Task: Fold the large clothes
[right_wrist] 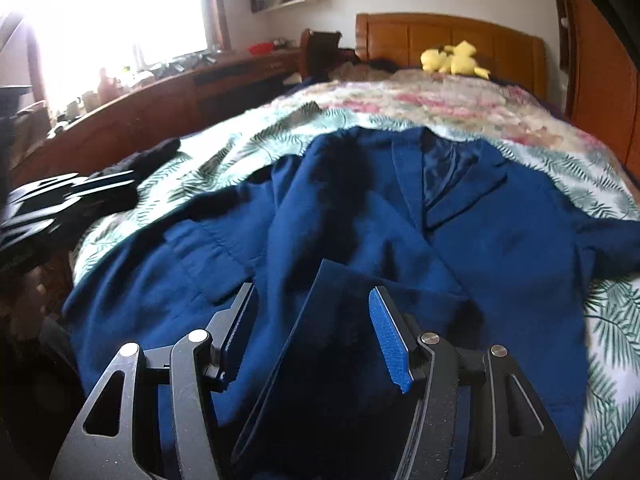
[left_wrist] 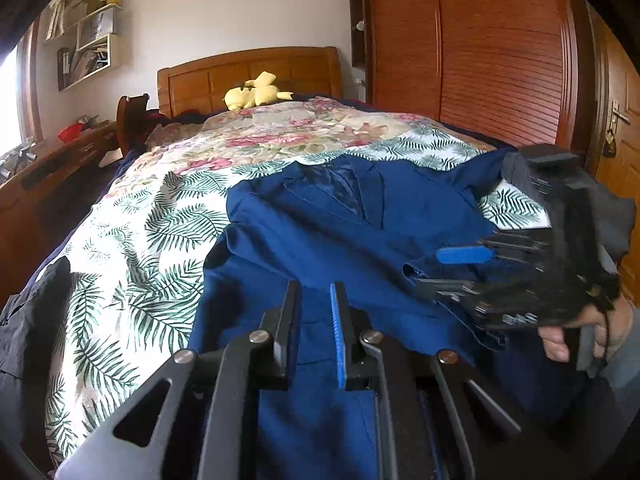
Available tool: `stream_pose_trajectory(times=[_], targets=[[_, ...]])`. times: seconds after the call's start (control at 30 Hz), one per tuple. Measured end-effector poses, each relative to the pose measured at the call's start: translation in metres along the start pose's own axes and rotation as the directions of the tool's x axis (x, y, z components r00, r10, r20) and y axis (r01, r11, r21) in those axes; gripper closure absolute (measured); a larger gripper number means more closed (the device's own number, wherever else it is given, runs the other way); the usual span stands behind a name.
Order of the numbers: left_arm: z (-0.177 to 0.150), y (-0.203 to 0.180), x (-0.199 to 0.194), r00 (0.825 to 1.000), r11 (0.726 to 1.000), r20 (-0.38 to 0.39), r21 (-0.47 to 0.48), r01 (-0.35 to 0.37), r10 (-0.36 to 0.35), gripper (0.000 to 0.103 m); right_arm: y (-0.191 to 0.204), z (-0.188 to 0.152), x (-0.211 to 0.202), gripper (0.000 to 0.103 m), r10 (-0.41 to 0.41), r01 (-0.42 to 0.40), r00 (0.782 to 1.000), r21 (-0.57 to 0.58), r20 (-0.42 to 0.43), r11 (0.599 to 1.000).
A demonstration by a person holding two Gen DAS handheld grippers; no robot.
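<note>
A navy blue suit jacket lies face up on the bed, with its lapels towards the headboard. My left gripper sits over the jacket's lower left part. Its jaws are nearly together and blue cloth fills the narrow gap, so it looks shut on the jacket. In the right wrist view it shows blurred at the left edge. My right gripper is open. A folded-over sleeve lies between its jaws, and the pads are clear of it.
The leaf and flower bedspread covers the bed. A yellow plush toy rests by the wooden headboard. A dark garment lies at the bed's left edge. The wardrobe stands on the right, a cluttered desk on the left.
</note>
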State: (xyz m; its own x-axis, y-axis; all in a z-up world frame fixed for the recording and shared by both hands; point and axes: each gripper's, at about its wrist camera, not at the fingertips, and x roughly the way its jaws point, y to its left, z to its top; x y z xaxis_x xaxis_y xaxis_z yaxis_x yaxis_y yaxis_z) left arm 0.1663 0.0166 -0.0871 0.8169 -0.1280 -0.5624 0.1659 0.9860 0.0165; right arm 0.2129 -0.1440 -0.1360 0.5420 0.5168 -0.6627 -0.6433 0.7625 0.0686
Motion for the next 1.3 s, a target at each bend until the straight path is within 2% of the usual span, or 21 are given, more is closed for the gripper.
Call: stream_pose_trajectory(times=[0.1, 0.27, 0.37, 0.4, 0.5, 0.63, 0.77, 0.87, 1.07, 1.13, 1.17, 1.3], targets=[[-0.003, -0.001, 0.002, 1.0, 1.0, -0.012, 0.005, 0.002, -0.002, 0.092, -0.004, 0.006, 0.019, 0.045, -0.015, 0.016, 1.0, 0.011, -0.024, 1.0], [-0.008, -0.002, 0.004, 0.999, 1.0, -0.032, 0.021, 0.006, -0.005, 0.092, -0.019, 0.004, 0.041, 0.056, -0.039, 0.043, 0.996, 0.052, -0.077, 0.998], [-0.009, -0.005, 0.005, 0.999, 1.0, -0.038, 0.03, 0.009, -0.007, 0.092, -0.023, 0.001, 0.044, 0.078, -0.012, 0.018, 0.995, 0.065, -0.096, 0.998], [-0.009, -0.006, 0.005, 0.999, 0.999, -0.038, 0.032, 0.01, -0.009, 0.092, -0.022, 0.0, 0.043, 0.089, -0.001, 0.006, 0.995, 0.059, -0.095, 0.998], [-0.009, -0.006, 0.005, 0.999, 0.999, -0.036, 0.036, 0.013, -0.012, 0.092, -0.02, -0.003, 0.029, 0.095, -0.008, 0.011, 0.998, 0.053, -0.054, 0.999], [-0.006, -0.006, 0.003, 0.999, 0.999, -0.028, 0.034, 0.019, -0.018, 0.092, -0.024, -0.005, -0.012, 0.098, -0.028, 0.023, 0.998, 0.082, 0.05, 0.996], [-0.006, -0.007, 0.001, 0.999, 0.999, -0.024, 0.032, 0.023, -0.023, 0.092, -0.036, -0.005, -0.06, 0.099, -0.063, 0.043, 0.985, 0.126, 0.162, 0.991], [-0.005, -0.008, 0.001, 0.999, 0.999, -0.02, 0.03, 0.026, -0.025, 0.092, -0.046, -0.006, -0.095, 0.1, -0.094, 0.057, 0.966, 0.156, 0.243, 0.986], [-0.001, -0.012, 0.003, 0.999, 0.999, -0.016, 0.028, 0.029, -0.029, 0.092, -0.053, -0.01, -0.133, 0.1, -0.143, 0.092, 0.936, 0.168, 0.322, 0.981], [0.0, -0.014, 0.004, 0.999, 0.999, -0.015, 0.031, 0.029, -0.029, 0.092, -0.054, -0.014, -0.149, 0.1, -0.18, 0.117, 0.906, 0.181, 0.384, 0.976], [0.0, -0.015, 0.005, 0.999, 0.999, -0.015, 0.029, 0.035, -0.034, 0.092, -0.055, -0.014, -0.152, 0.1, -0.189, 0.124, 0.9, 0.184, 0.392, 0.975], [0.002, -0.018, 0.006, 0.999, 0.999, -0.013, 0.03, 0.041, -0.041, 0.092, -0.061, -0.017, -0.146, 0.1, -0.21, 0.151, 0.916, 0.192, 0.342, 0.97]])
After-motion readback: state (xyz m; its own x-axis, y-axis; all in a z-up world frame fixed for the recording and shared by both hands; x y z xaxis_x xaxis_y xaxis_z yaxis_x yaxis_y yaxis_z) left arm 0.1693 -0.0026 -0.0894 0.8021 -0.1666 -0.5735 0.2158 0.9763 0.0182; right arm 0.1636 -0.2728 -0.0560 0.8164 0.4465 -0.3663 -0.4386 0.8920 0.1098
